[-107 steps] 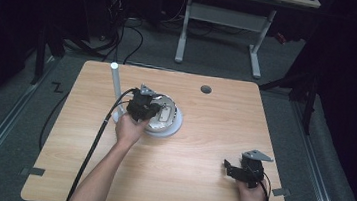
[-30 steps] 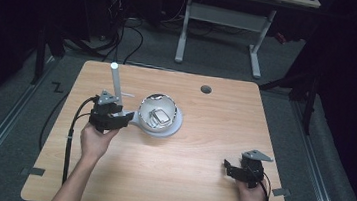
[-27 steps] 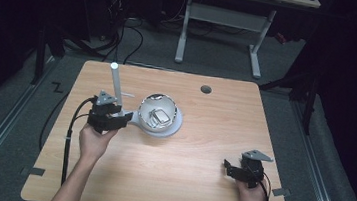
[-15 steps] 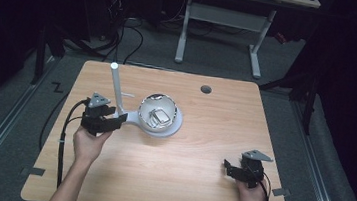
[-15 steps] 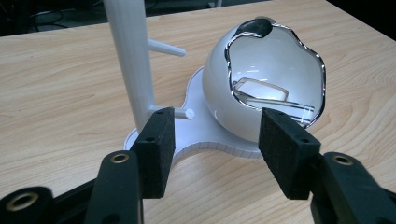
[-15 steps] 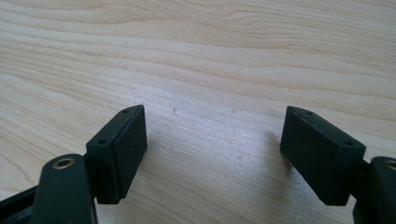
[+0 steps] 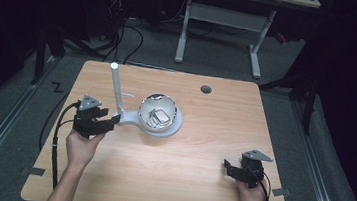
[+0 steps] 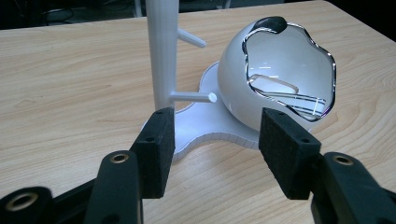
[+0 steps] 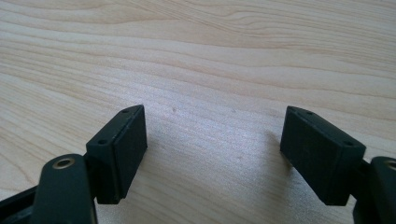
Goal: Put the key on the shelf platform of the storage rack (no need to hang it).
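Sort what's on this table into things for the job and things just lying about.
Job:
- white plastic stand with upright pegged post
- white glossy bowl with wavy chrome rim
- left hand-held gripper, open

Lying about:
- round dark grommet hole
- right hand-held gripper, open, idle

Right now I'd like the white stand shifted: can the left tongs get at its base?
Probably yes: the left tongs stand open just short of the stand's flat base, with bare table between and nothing blocking.

white post [image 8: 161, 51] top cut off; bowl [image 7: 157, 112] contents unclear.
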